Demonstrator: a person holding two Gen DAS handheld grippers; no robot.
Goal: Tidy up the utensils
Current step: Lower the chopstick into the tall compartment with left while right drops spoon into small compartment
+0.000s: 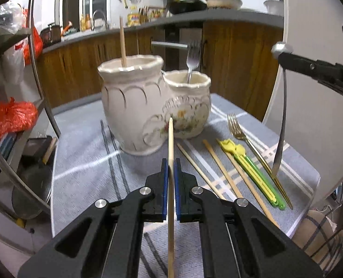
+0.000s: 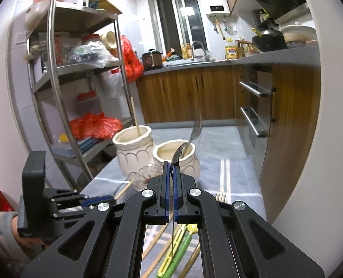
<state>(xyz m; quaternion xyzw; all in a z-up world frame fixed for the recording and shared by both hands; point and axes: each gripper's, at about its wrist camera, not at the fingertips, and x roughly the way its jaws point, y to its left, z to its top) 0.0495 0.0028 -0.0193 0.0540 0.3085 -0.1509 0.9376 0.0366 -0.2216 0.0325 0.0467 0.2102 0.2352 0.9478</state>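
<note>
A cream double-pot ceramic holder (image 1: pixel 146 106) stands on the cloth-covered table; the tall pot holds a wooden chopstick (image 1: pixel 123 41), the short pot a silver fork (image 1: pixel 193 59). My left gripper (image 1: pixel 170 162) is shut on a wooden chopstick (image 1: pixel 170 185), its tip pointing at the holder. My right gripper (image 2: pixel 170 164) is shut on a silver utensil (image 2: pixel 172 238), held above the table with its head near the short pot (image 2: pixel 176 159); it shows in the left wrist view (image 1: pixel 281 125) hanging down at right. Loose chopsticks (image 1: pixel 220 164), yellow-green training chopsticks (image 1: pixel 250 169) and a gold fork (image 1: pixel 238 132) lie on the cloth.
A metal shelf rack (image 2: pixel 79 74) with orange bags stands left of the table. Wooden kitchen cabinets (image 2: pixel 194 92) and a counter run behind. A white round edge (image 1: pixel 310 115) curves at the right.
</note>
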